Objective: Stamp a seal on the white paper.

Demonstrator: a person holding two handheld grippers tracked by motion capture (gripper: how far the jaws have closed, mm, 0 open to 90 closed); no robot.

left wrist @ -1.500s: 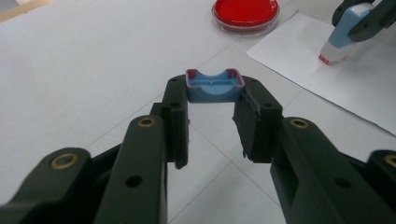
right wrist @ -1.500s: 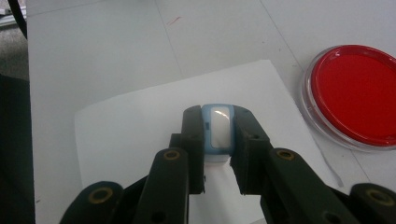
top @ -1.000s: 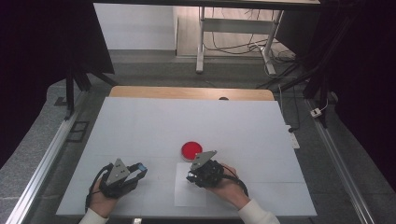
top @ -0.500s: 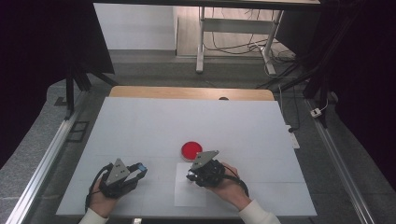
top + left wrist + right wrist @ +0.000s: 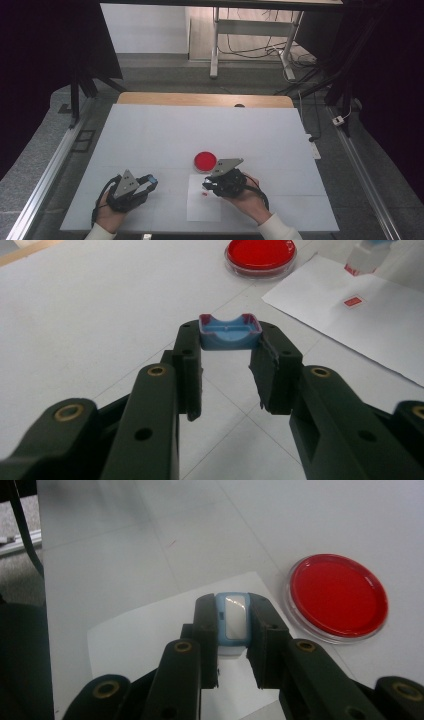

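Left gripper (image 5: 149, 181), near the front left of the white surface (image 5: 150, 135) in the high view, held in the person's left hand (image 5: 111, 212). Jaws part open and closed on a small blue plastic cap with a curved cutout and reddish edge (image 5: 229, 331), pinched between the two tips, as seen in the left gripper view. Cap lifted just above the surface, opening facing the camera.

Right gripper (image 5: 206, 186), in the person's right hand (image 5: 246, 197), over the upper part of a white sheet of paper (image 5: 202, 210) lying at the front middle of the surface. Jaws narrowed and clamped on a small pale-blue rectangular container with a clear window on its face (image 5: 234, 620), gripped by its two long sides in the right gripper view. Container above the paper's far edge.

Round clear dish filled with red medium (image 5: 205, 160) flat on the surface just beyond the paper, close to the right gripper's grey plate. Same dish to the right of the right jaws (image 5: 339, 596) and beyond the left jaws (image 5: 260, 254).

Small red label (image 5: 353, 301) lying on the paper; seen in the high view as a red speck (image 5: 204, 193) just beside the right jaws.
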